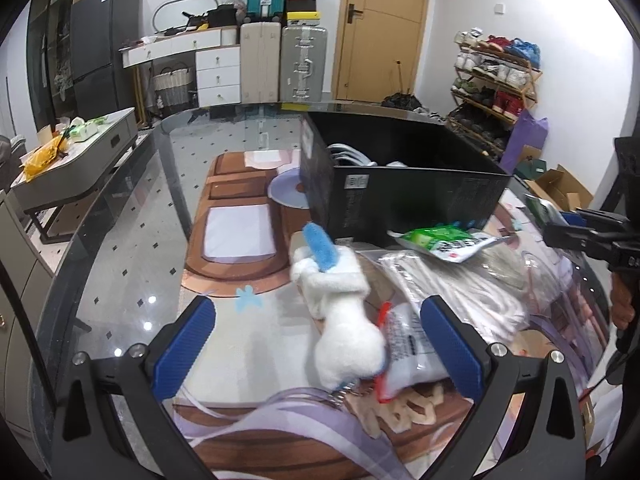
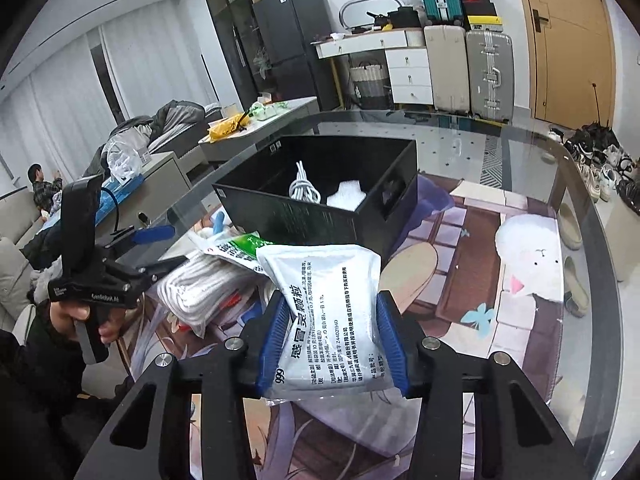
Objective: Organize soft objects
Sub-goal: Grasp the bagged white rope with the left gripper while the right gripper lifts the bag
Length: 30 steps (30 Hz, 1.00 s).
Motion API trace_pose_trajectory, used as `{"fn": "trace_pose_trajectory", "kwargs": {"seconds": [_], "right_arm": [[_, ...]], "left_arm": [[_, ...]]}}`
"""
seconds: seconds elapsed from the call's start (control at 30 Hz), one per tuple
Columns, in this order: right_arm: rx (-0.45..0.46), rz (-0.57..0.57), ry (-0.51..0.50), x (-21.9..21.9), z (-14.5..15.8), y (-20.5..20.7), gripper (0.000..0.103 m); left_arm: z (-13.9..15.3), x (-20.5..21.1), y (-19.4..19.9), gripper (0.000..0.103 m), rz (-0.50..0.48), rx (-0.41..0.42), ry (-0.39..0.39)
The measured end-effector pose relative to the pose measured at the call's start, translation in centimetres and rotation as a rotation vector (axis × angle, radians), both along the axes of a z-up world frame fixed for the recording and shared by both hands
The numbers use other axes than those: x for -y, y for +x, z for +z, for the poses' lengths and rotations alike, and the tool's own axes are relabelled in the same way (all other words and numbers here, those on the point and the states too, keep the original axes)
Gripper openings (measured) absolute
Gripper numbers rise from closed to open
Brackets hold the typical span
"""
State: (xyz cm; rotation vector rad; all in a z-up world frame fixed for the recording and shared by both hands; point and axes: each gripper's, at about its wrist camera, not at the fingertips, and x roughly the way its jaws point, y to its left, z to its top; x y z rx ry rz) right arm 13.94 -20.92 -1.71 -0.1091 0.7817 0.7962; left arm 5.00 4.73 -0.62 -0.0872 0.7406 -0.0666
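Left view: our left gripper (image 1: pixel 320 336) is wide open w/ the white plush toy (image 1: pixel 340 320) between its pads, ungrabbed. Right view: our right gripper (image 2: pixel 332 344) pinches a white printed sachet (image 2: pixel 324 312); far black box (image 2: pixel 320 196) holds 2 items already, near-left pile remains.

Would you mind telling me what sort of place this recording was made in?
Most likely a lived-in home, a living or dining room. Suitcases stand stacked by a wooden door, a shoe rack is full of shoes, and a sofa sits beyond the glass table.
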Motion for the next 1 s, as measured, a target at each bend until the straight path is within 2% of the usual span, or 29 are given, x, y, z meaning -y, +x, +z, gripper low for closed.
{"fn": "trace_pose_trajectory", "kwargs": {"seconds": [0.23,0.3,0.5,0.73,1.0], "right_arm": [[0.025,-0.007,0.013,-0.1,0.7,-0.2,0.045],[0.032,-0.01,0.015,-0.1,0.8,-0.3,0.045],[0.041,-0.014,0.017,-0.1,1.1,-0.4,0.045],[0.041,-0.022,0.015,0.0,1.1,-0.4,0.045],[0.031,-0.017,0.007,-0.5,0.7,-0.2,0.045]], "left_arm": [[2.0,1.3,-1.1,0.103,-0.037,0.03,-0.035],[2.2,2.3,-1.1,0.103,-0.044,0.022,-0.021],[1.7,5.3,-1.2,0.103,-0.051,-0.001,0.018],[0.5,8.5,-0.3,0.103,-0.039,-0.034,0.108],[0.1,9.6,-0.1,0.103,-0.078,-0.046,0.094]]}}
